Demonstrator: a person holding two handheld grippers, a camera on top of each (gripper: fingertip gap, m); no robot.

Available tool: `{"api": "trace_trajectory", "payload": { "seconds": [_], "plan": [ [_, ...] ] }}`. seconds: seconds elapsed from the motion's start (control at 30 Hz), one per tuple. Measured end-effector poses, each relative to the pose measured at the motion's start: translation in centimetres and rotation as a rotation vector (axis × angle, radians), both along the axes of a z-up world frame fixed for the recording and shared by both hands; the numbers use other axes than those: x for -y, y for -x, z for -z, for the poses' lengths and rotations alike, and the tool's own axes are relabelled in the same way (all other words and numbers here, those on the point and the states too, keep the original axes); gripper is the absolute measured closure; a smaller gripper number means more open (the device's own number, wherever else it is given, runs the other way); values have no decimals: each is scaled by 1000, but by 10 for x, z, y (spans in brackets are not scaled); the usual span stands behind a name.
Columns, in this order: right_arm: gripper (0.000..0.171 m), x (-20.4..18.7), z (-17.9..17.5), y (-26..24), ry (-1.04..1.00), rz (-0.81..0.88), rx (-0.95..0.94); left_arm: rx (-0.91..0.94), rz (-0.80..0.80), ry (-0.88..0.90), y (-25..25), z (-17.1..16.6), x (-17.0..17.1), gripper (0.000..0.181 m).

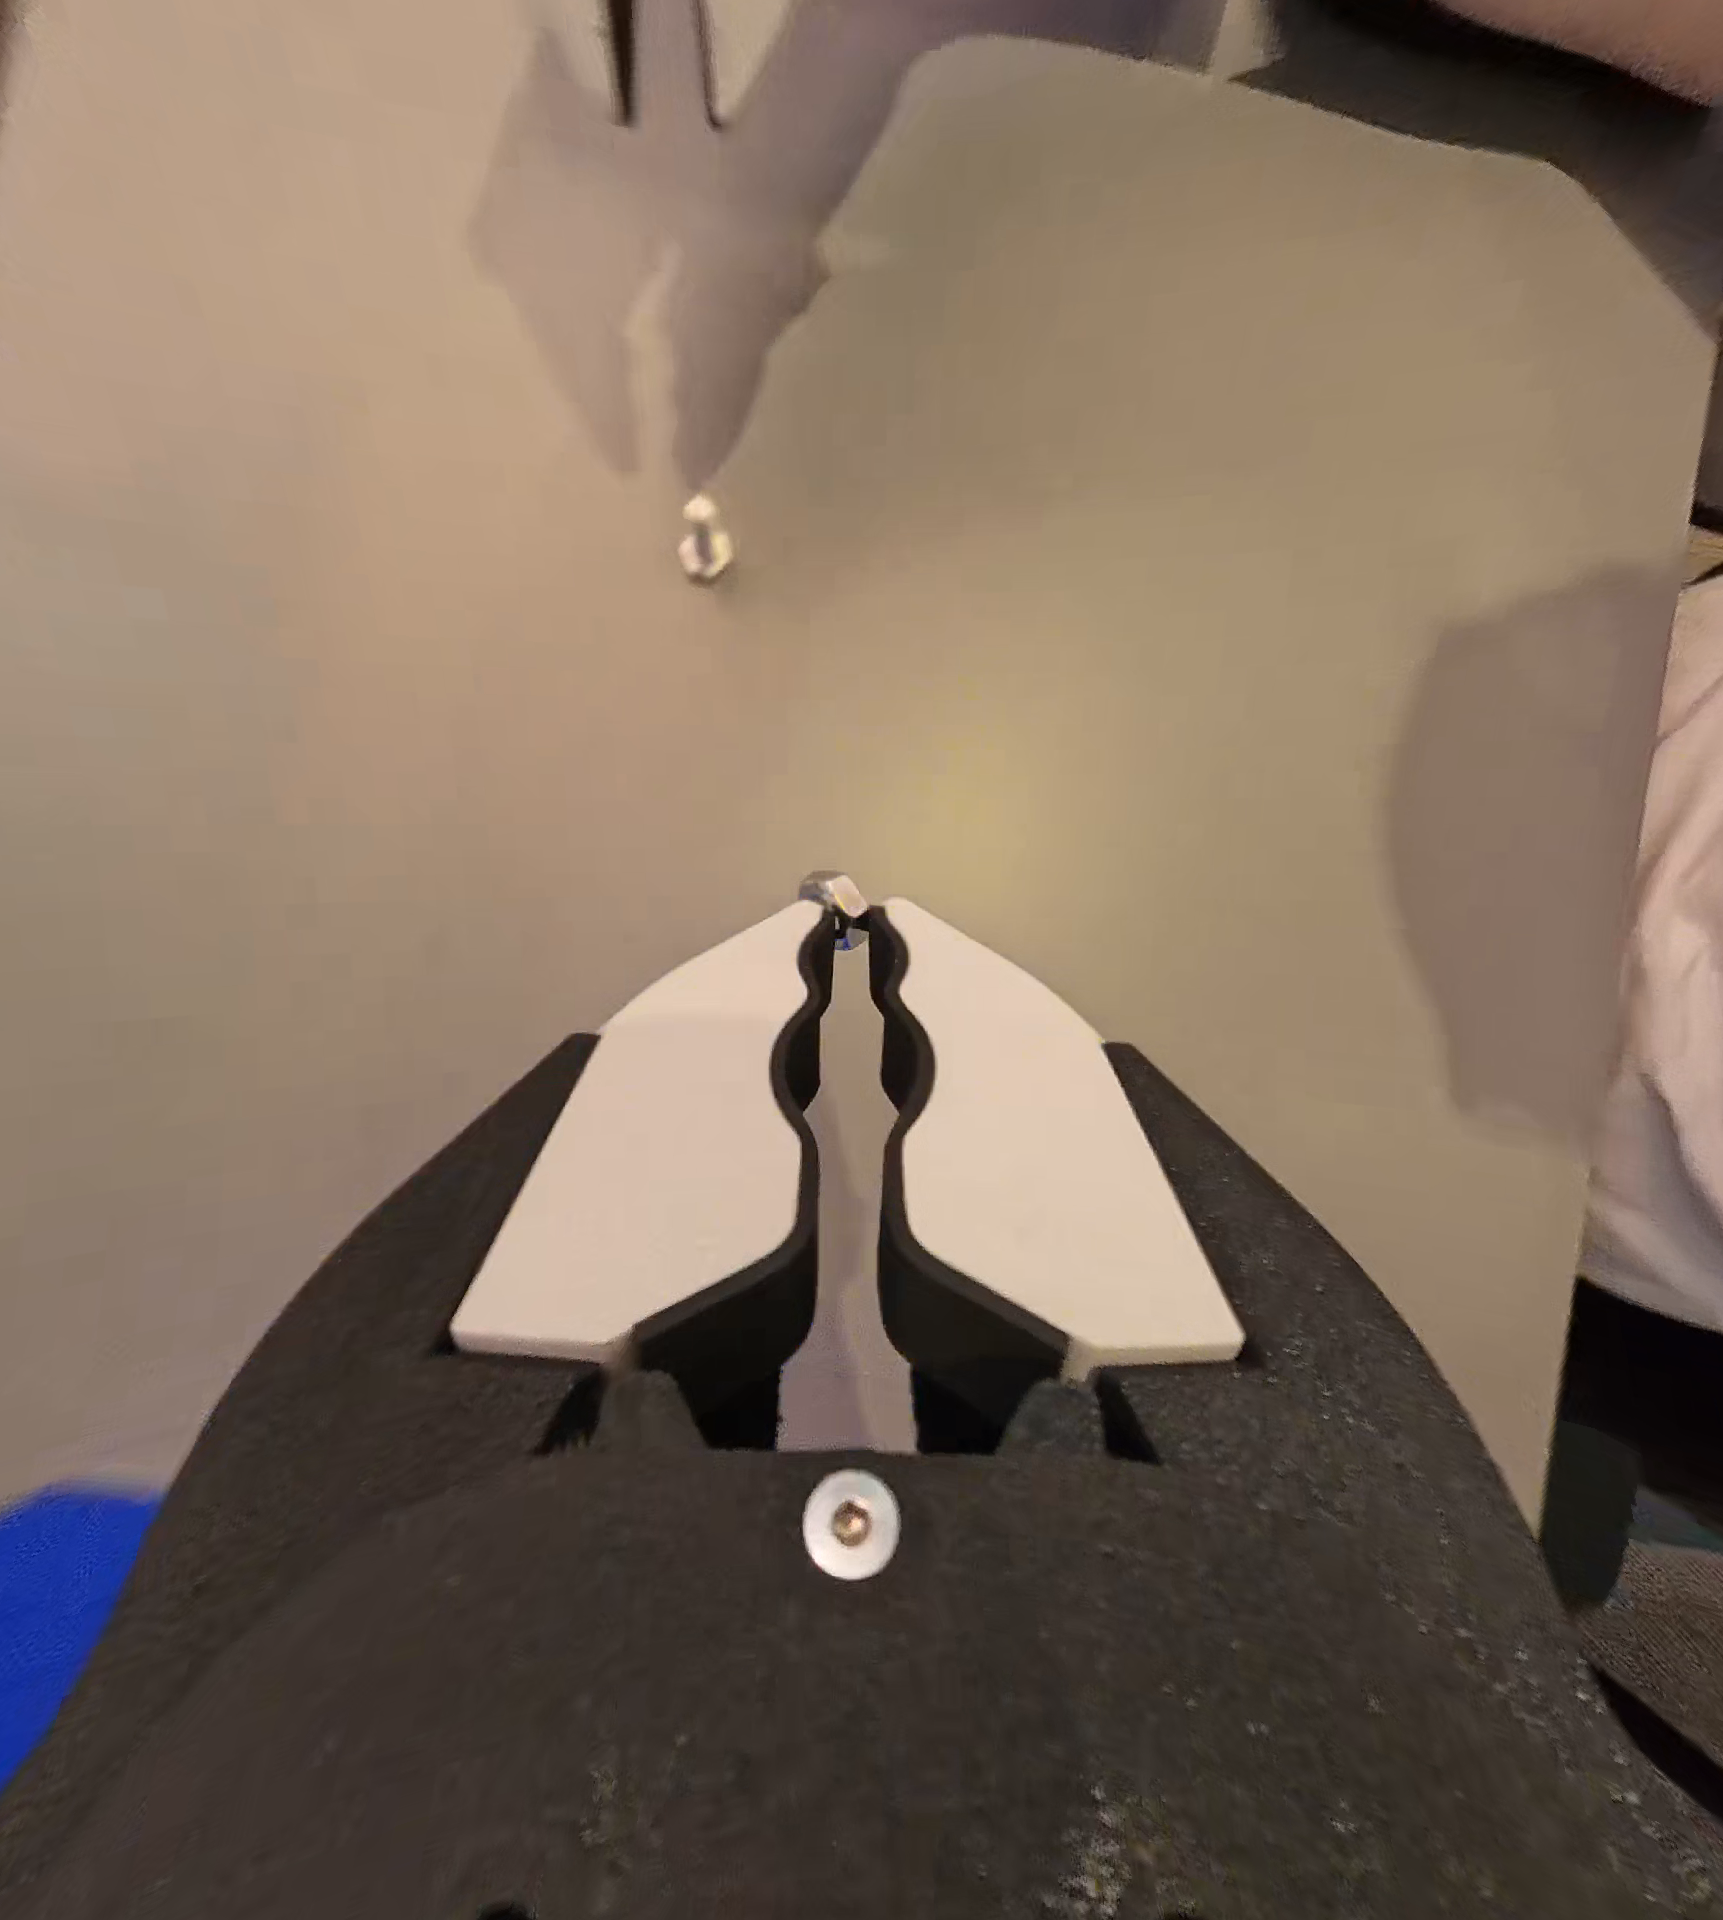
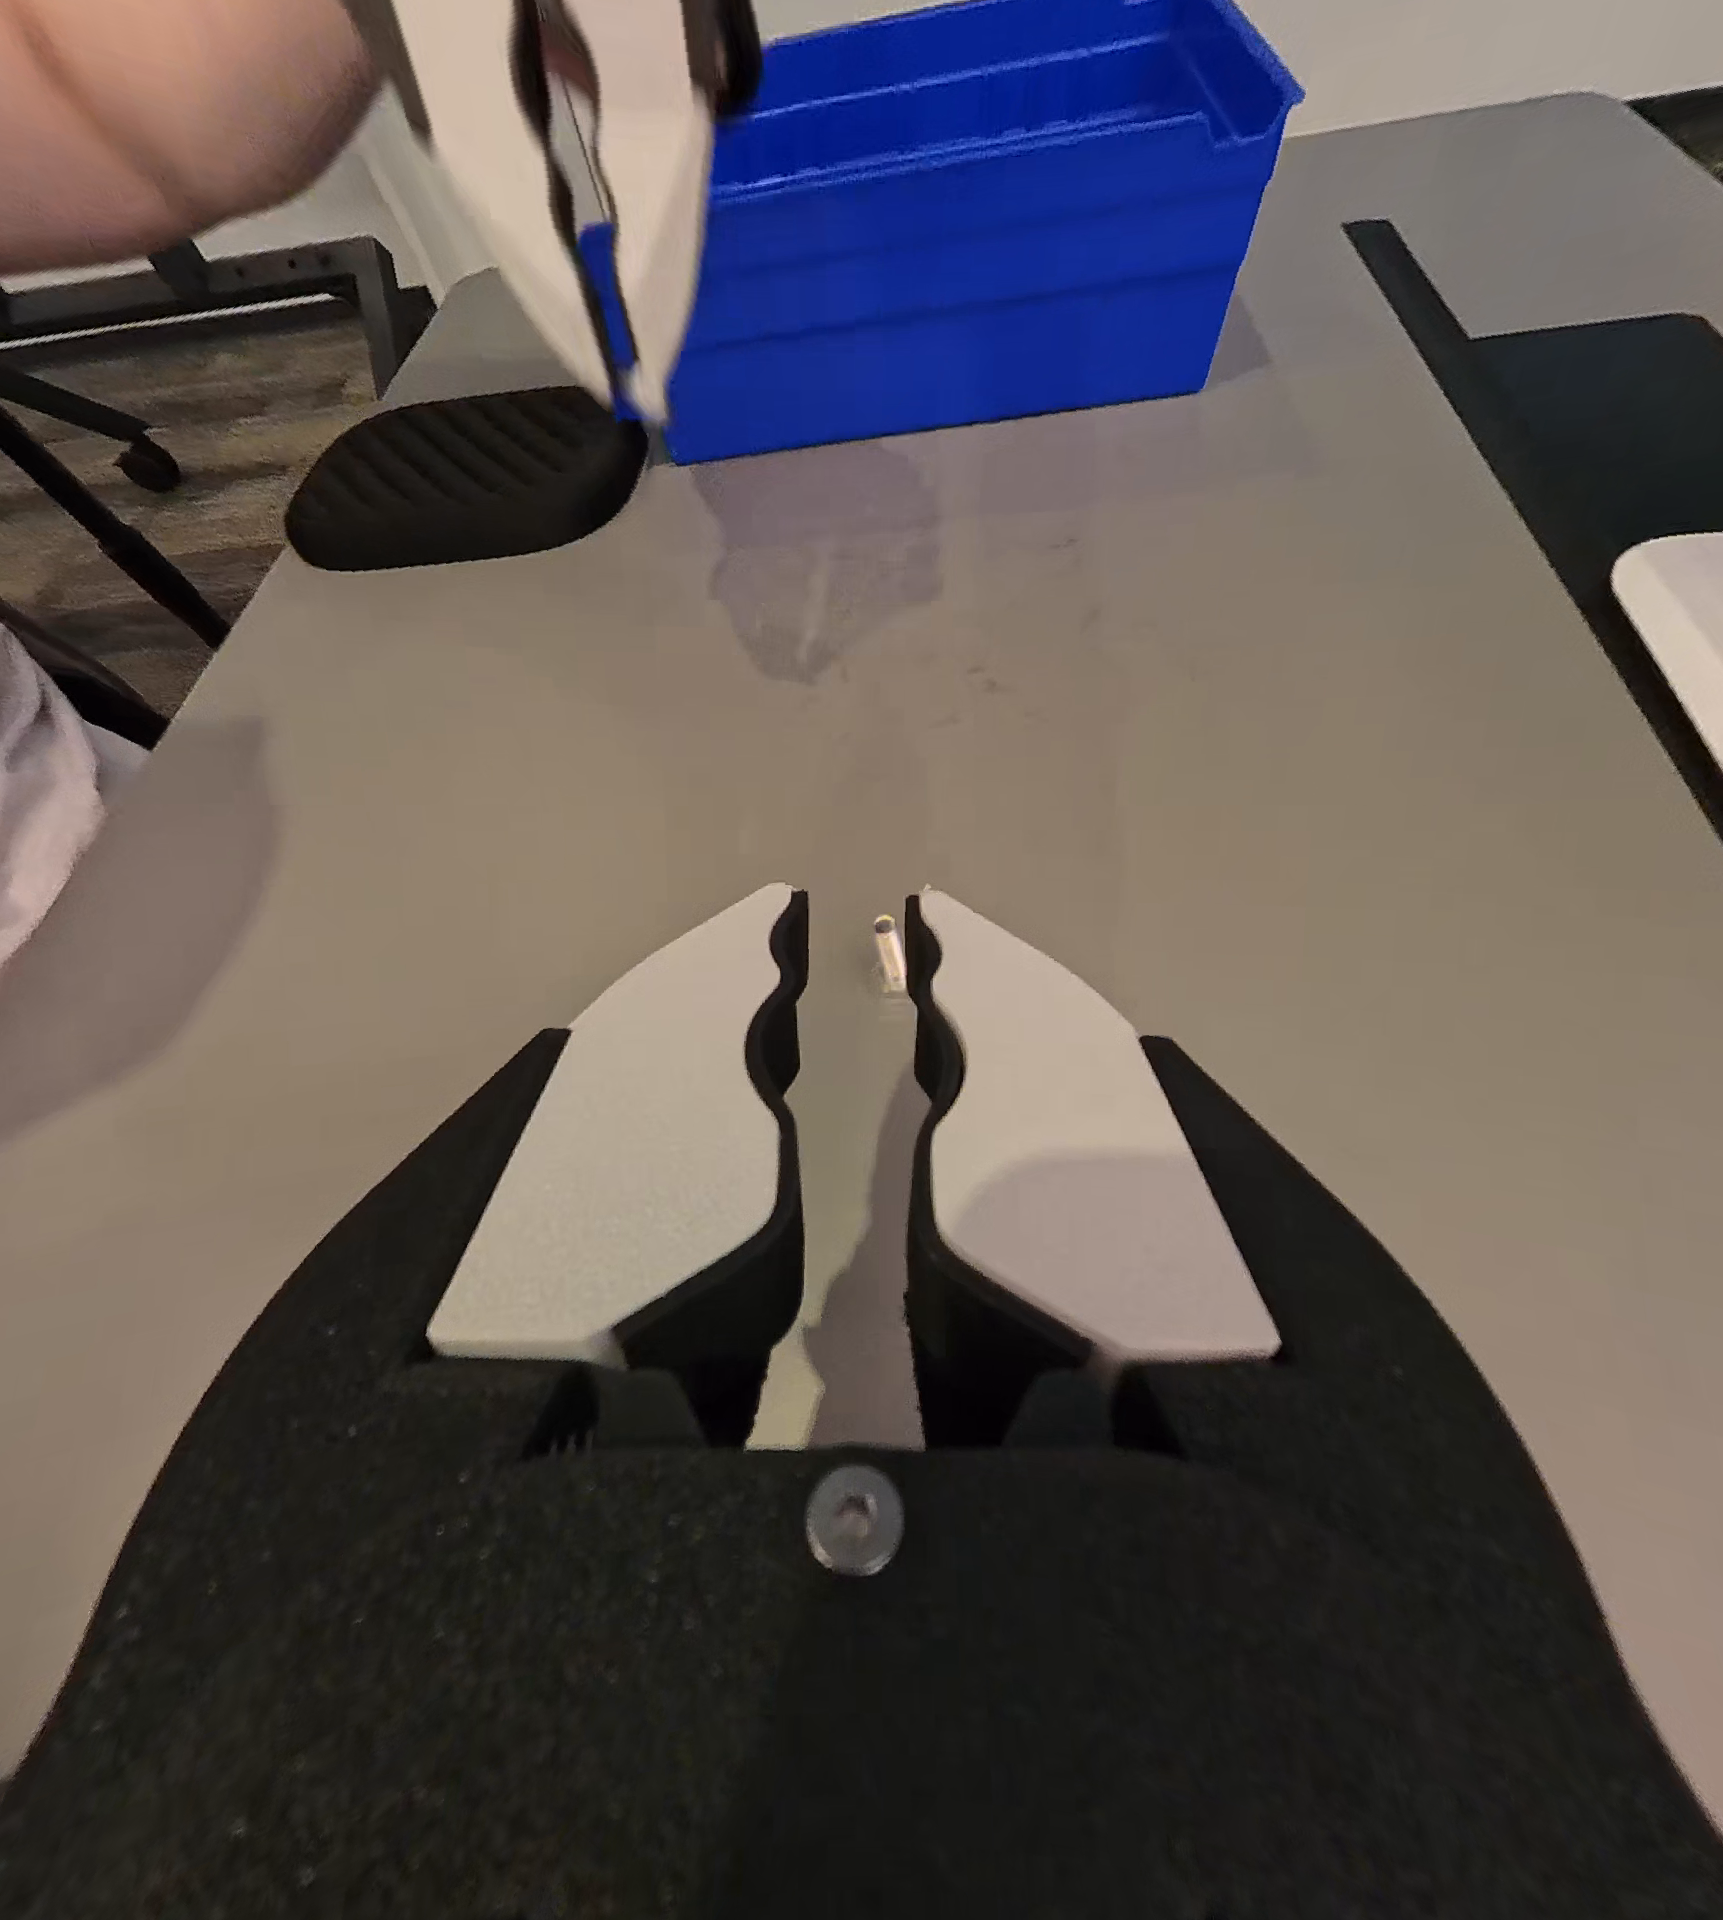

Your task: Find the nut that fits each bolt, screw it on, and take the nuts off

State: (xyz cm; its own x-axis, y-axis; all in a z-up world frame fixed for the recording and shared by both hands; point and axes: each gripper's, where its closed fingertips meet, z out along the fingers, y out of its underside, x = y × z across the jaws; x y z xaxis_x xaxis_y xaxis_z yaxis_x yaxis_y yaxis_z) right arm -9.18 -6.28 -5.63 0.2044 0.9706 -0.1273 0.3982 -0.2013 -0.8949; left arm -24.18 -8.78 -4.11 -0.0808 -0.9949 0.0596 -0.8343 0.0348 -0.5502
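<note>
- Pinching a small silver nut (image 1: 833,896) at its very tips, the left claw (image 1: 841,914) is closed on it above bare grey bench (image 1: 317,727).
- The right claw (image 2: 857,914) stands slightly parted, gripping nothing; a small bolt (image 2: 886,951) lies on the bench between its tips, just beside the right finger.
- Ahead of the right claw, open bench runs to a blue bin (image 2: 961,270) near the far edge.
- A dark chair armrest (image 2: 462,478) sits off the bench's left edge.
</note>
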Motion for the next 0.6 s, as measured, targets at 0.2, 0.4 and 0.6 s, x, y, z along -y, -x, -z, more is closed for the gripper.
{"api": "trace_trajectory", "payload": {
  "seconds": [0.2,0.4,0.6],
  "plan": [
    [154,1,0,-28,5,42,74,-59,8,-115,-77,79,-12,176],
    [154,3,-9,-23,2,32,55,-182,124,-249,-86,109,-3,176],
    [154,8,-7,-11,-10,-12,80,-157,118,-296,-91,108,-4,176]
  ]
}}
